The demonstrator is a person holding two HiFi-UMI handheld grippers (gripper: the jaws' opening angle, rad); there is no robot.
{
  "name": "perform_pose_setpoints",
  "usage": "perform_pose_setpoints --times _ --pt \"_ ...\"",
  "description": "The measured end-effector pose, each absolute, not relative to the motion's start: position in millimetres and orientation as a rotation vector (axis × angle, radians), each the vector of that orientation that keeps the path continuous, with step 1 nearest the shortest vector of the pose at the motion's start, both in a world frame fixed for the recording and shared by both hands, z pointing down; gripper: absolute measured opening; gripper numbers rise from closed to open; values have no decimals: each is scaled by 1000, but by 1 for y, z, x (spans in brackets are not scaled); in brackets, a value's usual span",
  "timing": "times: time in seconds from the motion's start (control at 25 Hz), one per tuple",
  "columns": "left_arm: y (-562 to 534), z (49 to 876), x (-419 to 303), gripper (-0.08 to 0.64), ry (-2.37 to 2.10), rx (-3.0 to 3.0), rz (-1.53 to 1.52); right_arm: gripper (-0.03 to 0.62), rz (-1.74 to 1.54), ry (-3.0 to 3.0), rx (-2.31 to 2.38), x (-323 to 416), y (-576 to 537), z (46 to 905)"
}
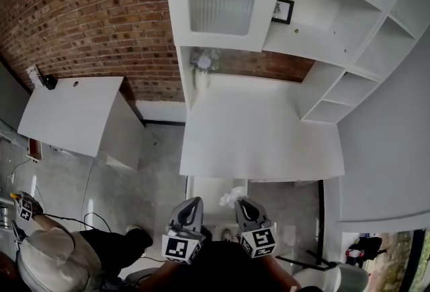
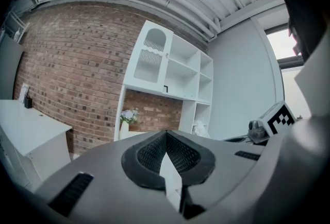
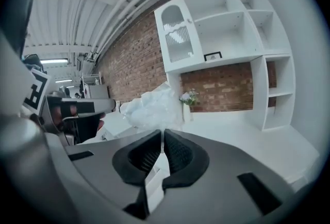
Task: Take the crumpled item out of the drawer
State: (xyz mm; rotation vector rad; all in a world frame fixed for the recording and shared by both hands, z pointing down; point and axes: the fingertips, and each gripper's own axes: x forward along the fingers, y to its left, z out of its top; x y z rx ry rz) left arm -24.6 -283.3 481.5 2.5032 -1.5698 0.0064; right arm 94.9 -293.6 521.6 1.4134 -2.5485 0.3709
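A crumpled white item point(image 1: 232, 196) hangs above the open white drawer point(image 1: 209, 191) under the desk's front edge. My right gripper point(image 1: 240, 203) is shut on it. In the right gripper view the crumpled item point(image 3: 153, 106) bulges out past the tips of the right gripper point(image 3: 163, 132), whose jaws pinch its lower edge. My left gripper point(image 1: 192, 203) hovers just left of it over the drawer. In its own view the left gripper point(image 2: 166, 133) is shut, the pads meeting with nothing between them.
A white desk point(image 1: 259, 139) with a shelf hutch point(image 1: 349, 29) stands ahead. On it are a vase of flowers point(image 1: 203, 64) and a small picture frame point(image 1: 283, 11). A second white table point(image 1: 74, 113) is at the left. A person in a cap point(image 1: 47, 258) sits at lower left.
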Motion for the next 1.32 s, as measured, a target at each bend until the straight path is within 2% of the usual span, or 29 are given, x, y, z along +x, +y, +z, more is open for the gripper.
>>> perform_pose_setpoints --times 0.32,1.32 --pt "-274 488 -6 23 -1518 2528 19 32 319 -2592 1439 100 -286 508" --pt "-282 476 -10 23 -1538 2534 4 31 267 -2578 1504 112 -296 491"
